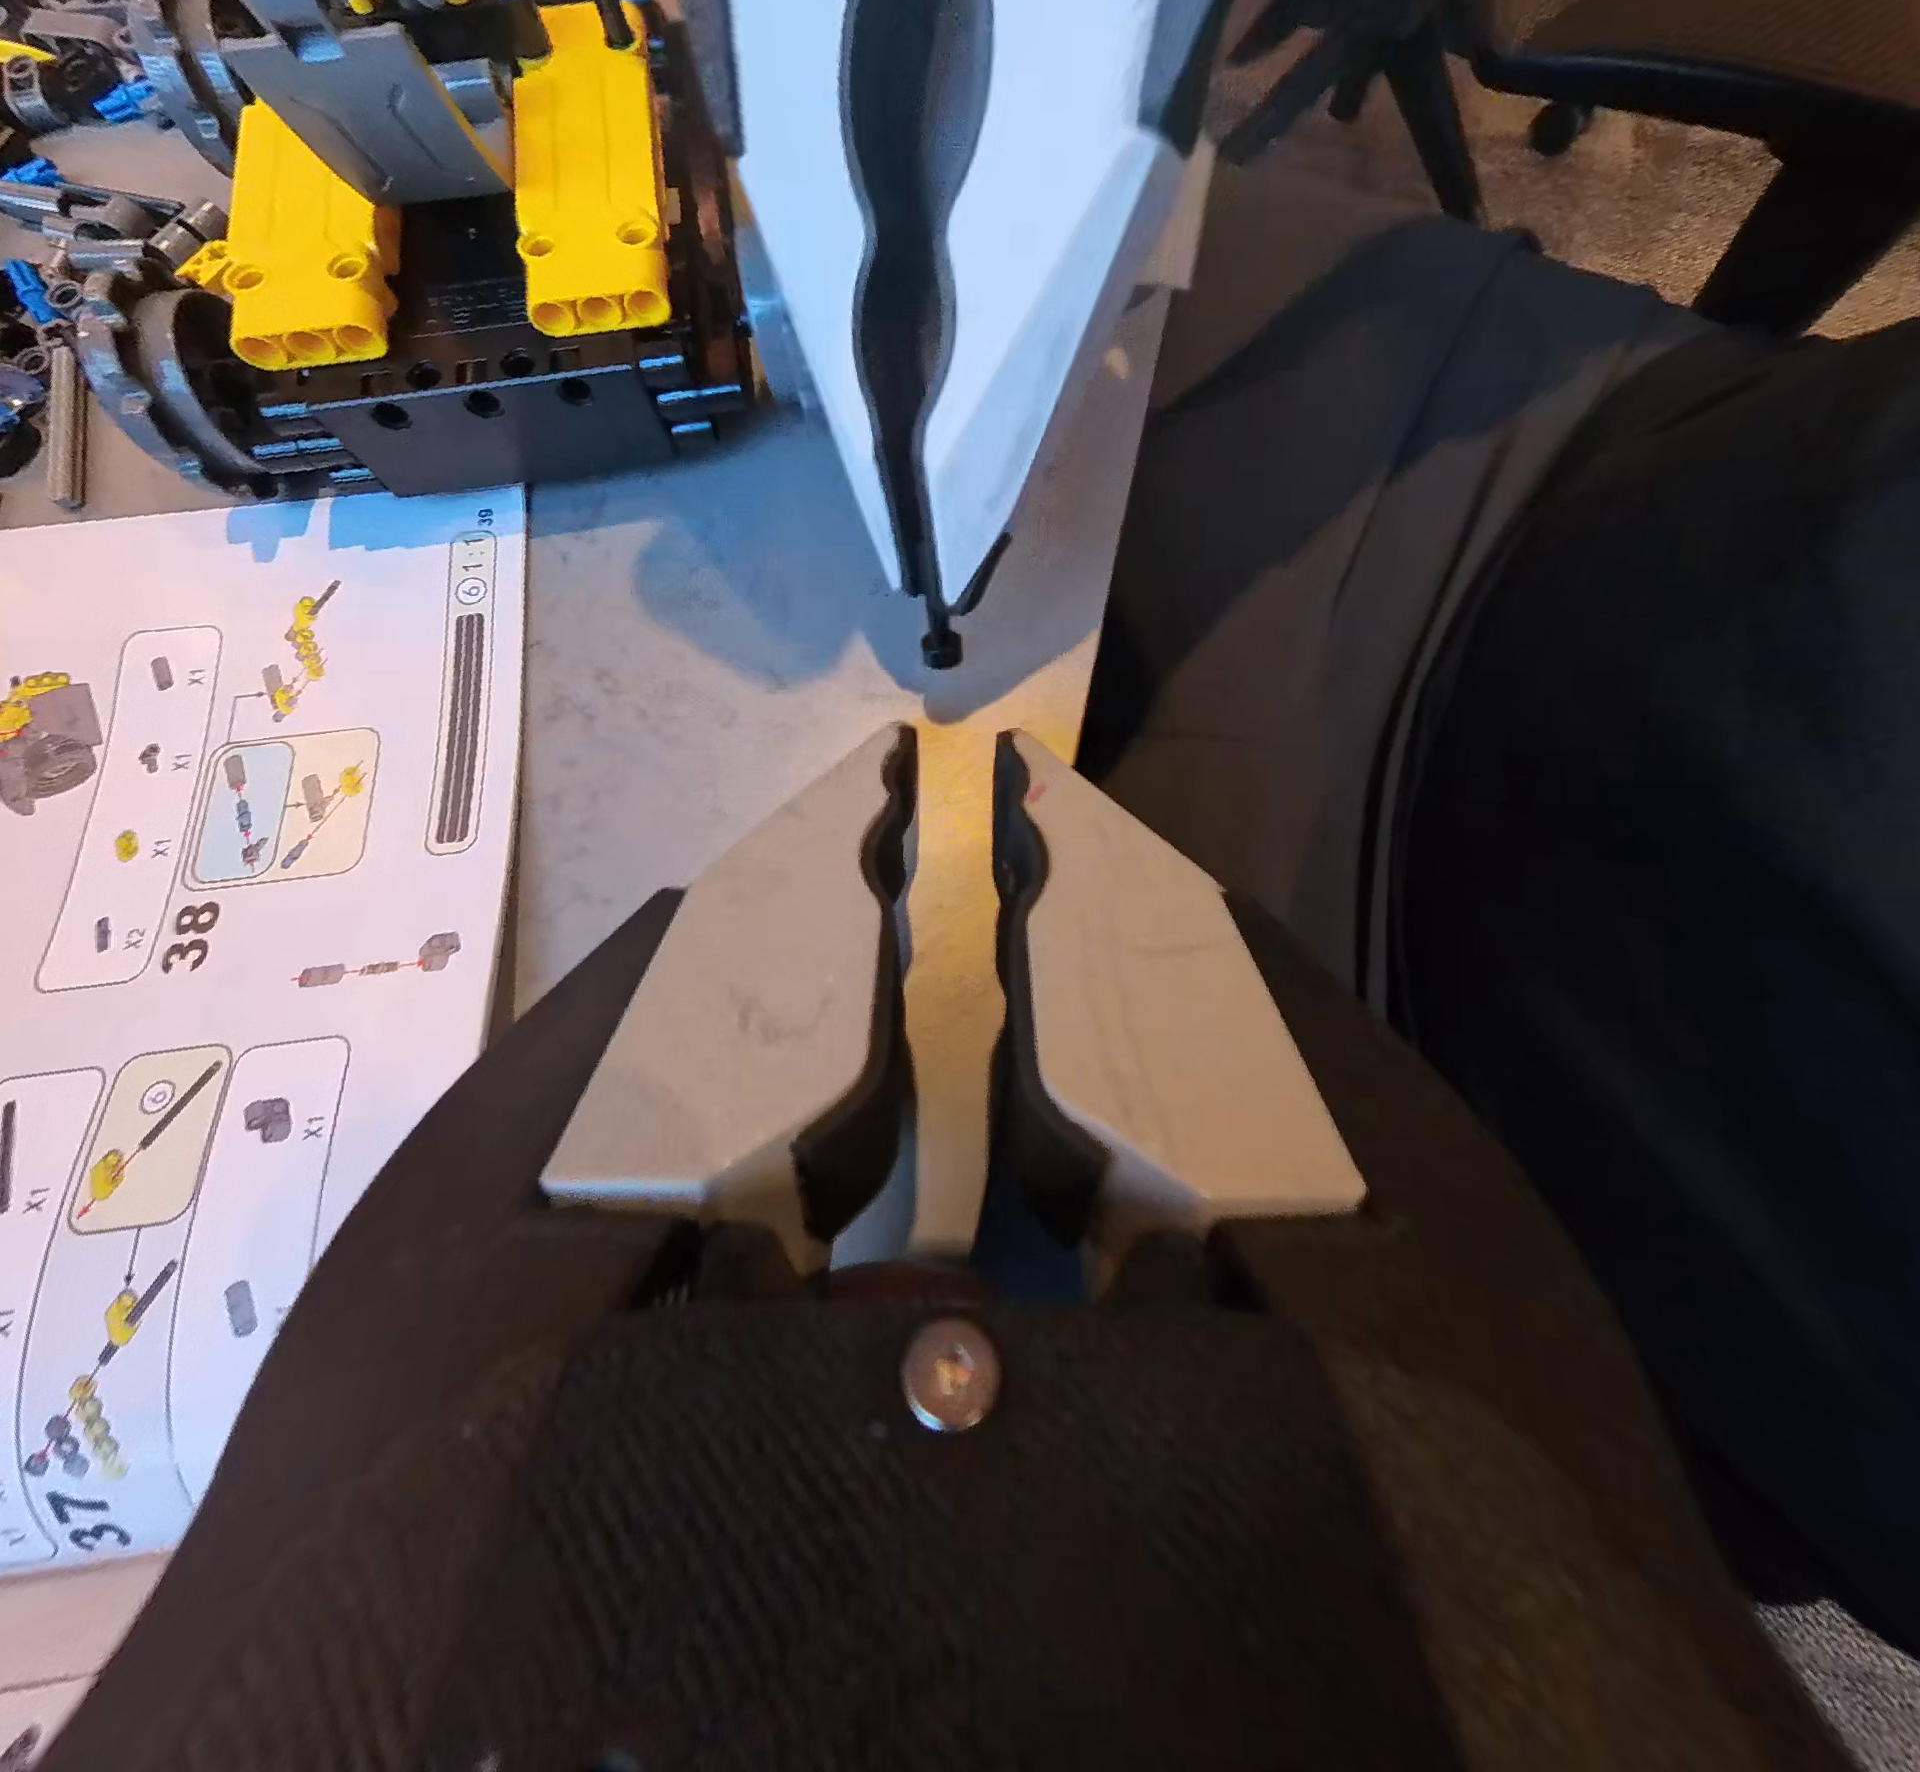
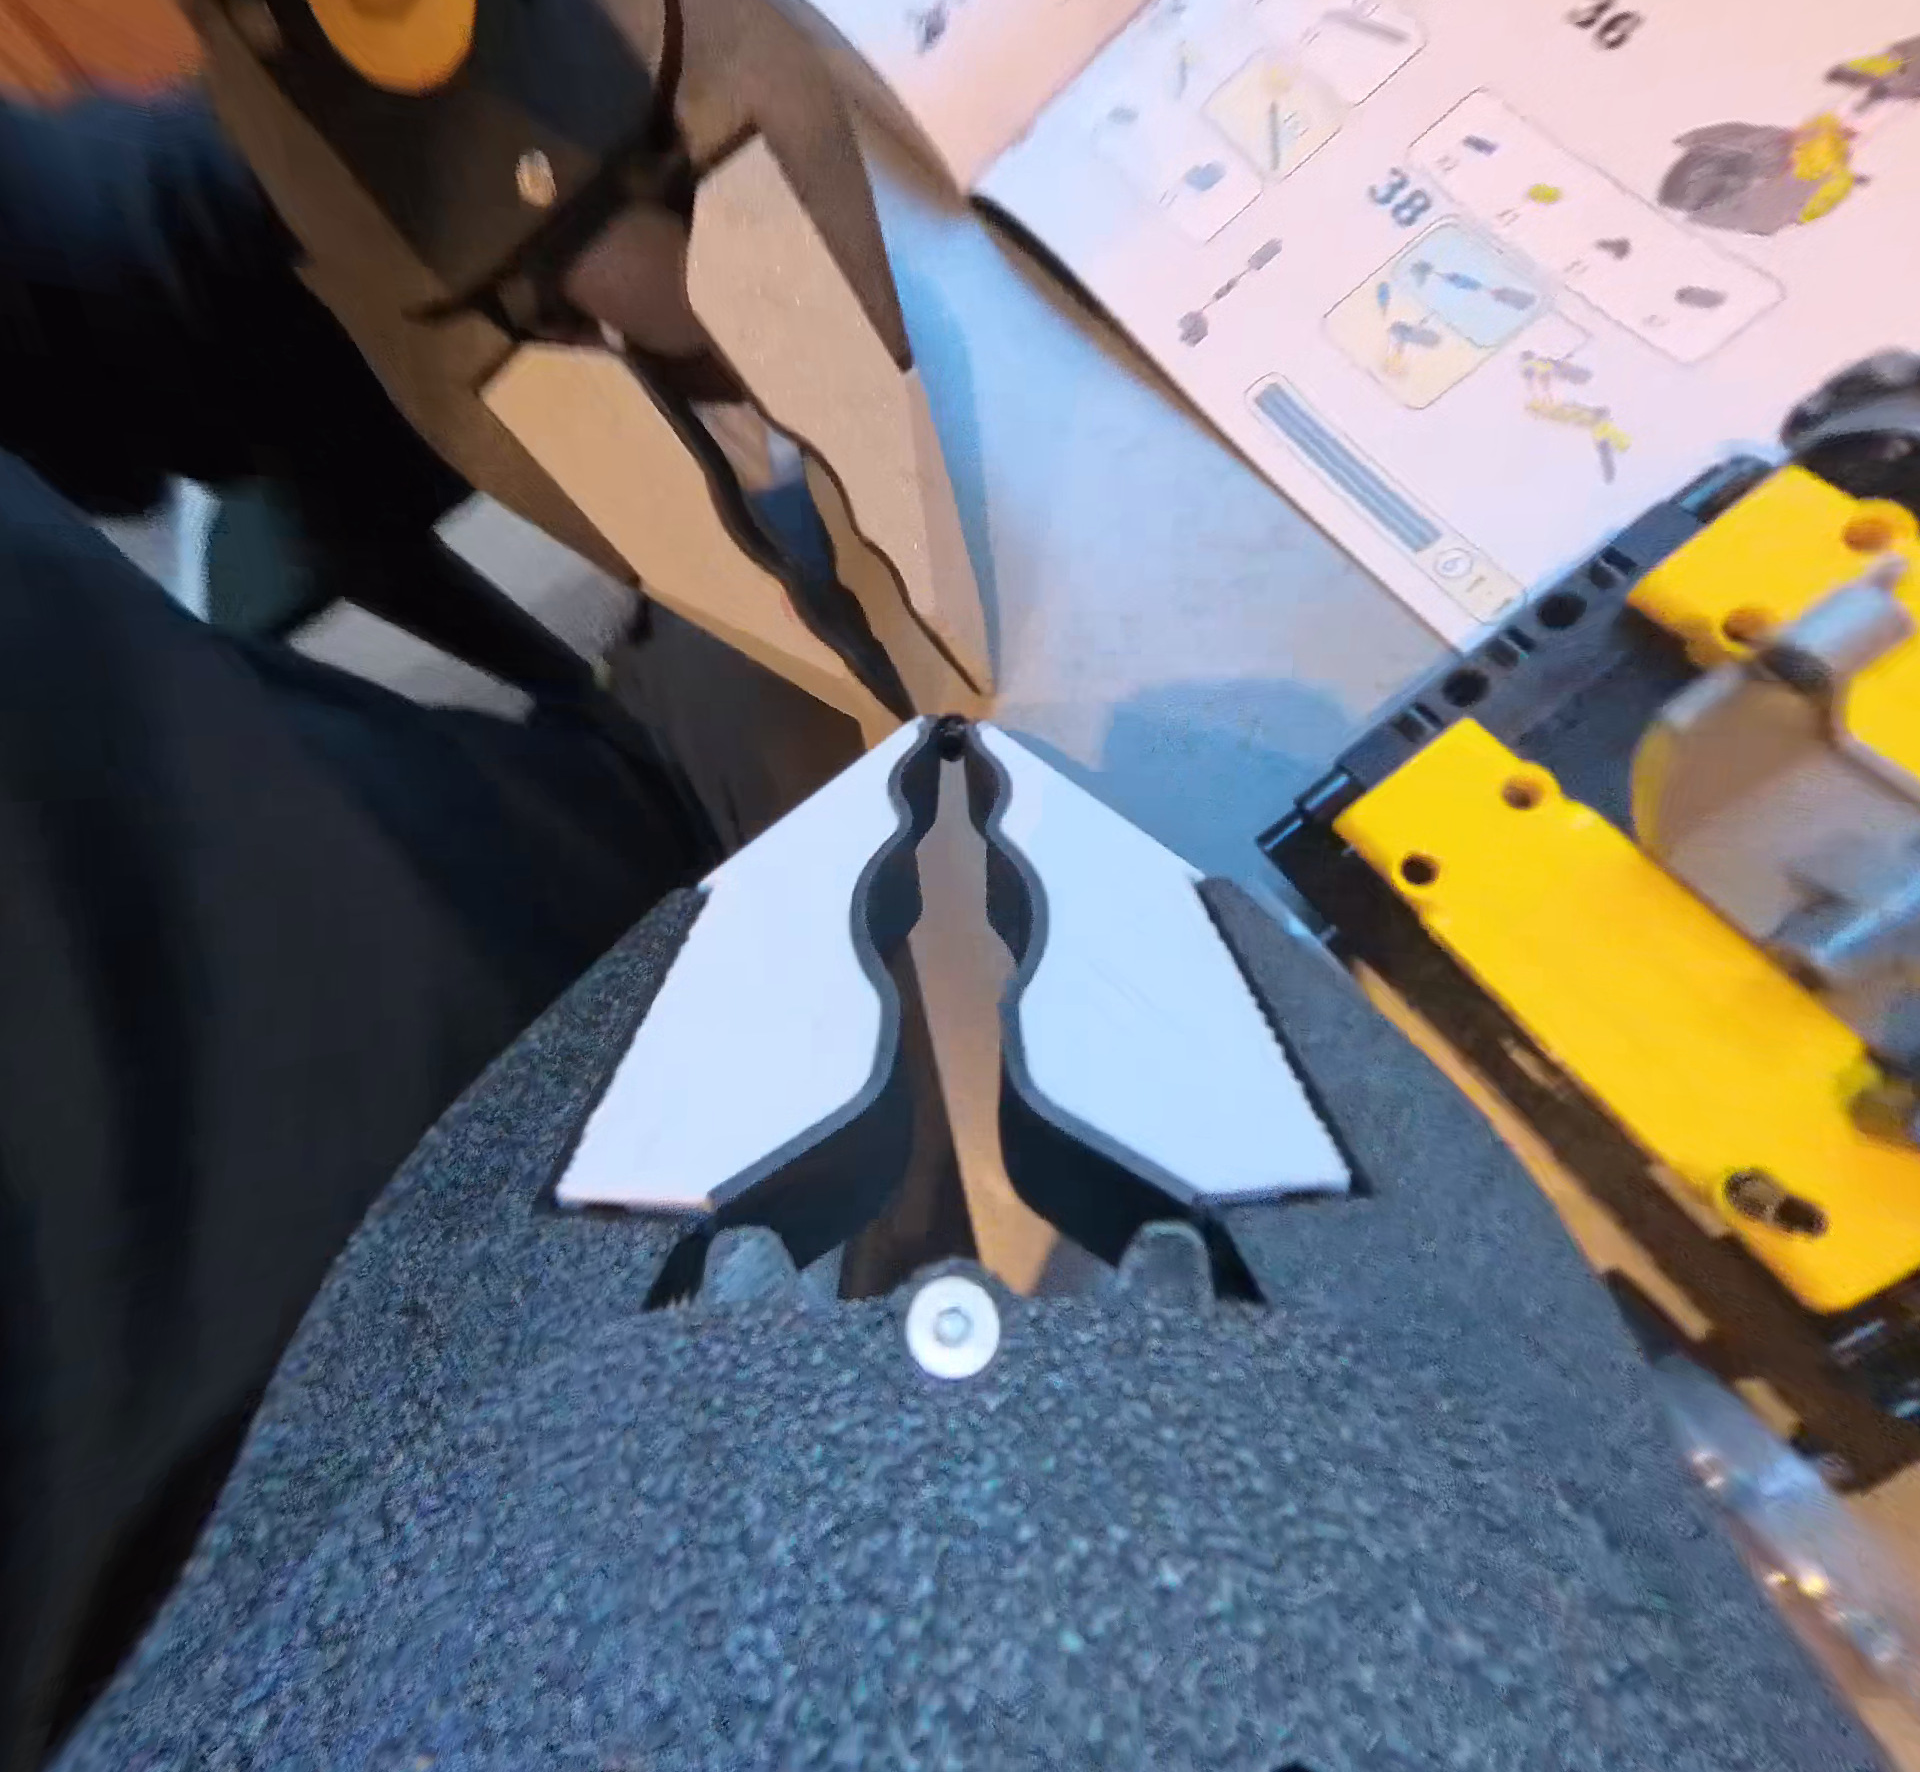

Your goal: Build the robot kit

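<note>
My right gripper (image 2: pixel 951 733) is shut on a small black pin (image 2: pixel 951 743), pinched at the very fingertips. In the left wrist view the right gripper (image 1: pixel 940 595) comes down from above with the pin (image 1: pixel 941 650) sticking out below its tips, just above the grey table (image 1: pixel 675 683). My left gripper (image 1: pixel 954 740) is open by a narrow gap and empty, its tips just short of the pin. In the right wrist view the left gripper (image 2: pixel 935 699) points tip to tip at the right one. A half-built yellow, black and grey brick model (image 1: pixel 447 268) stands behind.
An open instruction booklet (image 1: pixel 260 891) lies at the left of the table; it also shows in the right wrist view (image 2: pixel 1403 164). Several loose small parts (image 1: pixel 62 195) lie beside the model (image 2: pixel 1558 891). A person's dark clothing (image 1: pixel 1610 787) and a chair (image 1: pixel 1662 8) are past the table edge. Only a small space, under 4 cm, lies between the two pairs of fingers.
</note>
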Available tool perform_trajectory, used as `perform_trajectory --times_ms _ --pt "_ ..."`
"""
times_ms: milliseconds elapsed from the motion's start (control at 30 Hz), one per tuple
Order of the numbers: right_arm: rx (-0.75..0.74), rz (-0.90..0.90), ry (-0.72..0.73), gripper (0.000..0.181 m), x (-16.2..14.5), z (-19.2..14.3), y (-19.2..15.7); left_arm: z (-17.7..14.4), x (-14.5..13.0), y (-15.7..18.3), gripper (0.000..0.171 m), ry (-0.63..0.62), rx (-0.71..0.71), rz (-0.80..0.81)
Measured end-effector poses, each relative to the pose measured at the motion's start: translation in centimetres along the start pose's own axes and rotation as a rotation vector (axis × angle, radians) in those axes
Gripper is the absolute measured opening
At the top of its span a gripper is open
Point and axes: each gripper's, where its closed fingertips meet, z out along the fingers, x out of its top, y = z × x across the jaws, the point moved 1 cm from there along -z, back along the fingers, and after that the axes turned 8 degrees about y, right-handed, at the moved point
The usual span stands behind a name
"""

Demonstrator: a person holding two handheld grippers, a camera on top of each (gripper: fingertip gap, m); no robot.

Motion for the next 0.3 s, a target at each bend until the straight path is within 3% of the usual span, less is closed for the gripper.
perform_trajectory --times_ms 133,300 --pt "0.079 0.214 0.23 0.004 2.0 -1.9 -0.6 -0.3 0.5 -0.3 0.013 0.035 0.036 0.017" --pt "0.369 0.478 0.561 0.004 5.2 -5.9 -2.9 -1.4 3.8 -0.7 0.016 0.233 0.12 0.068"
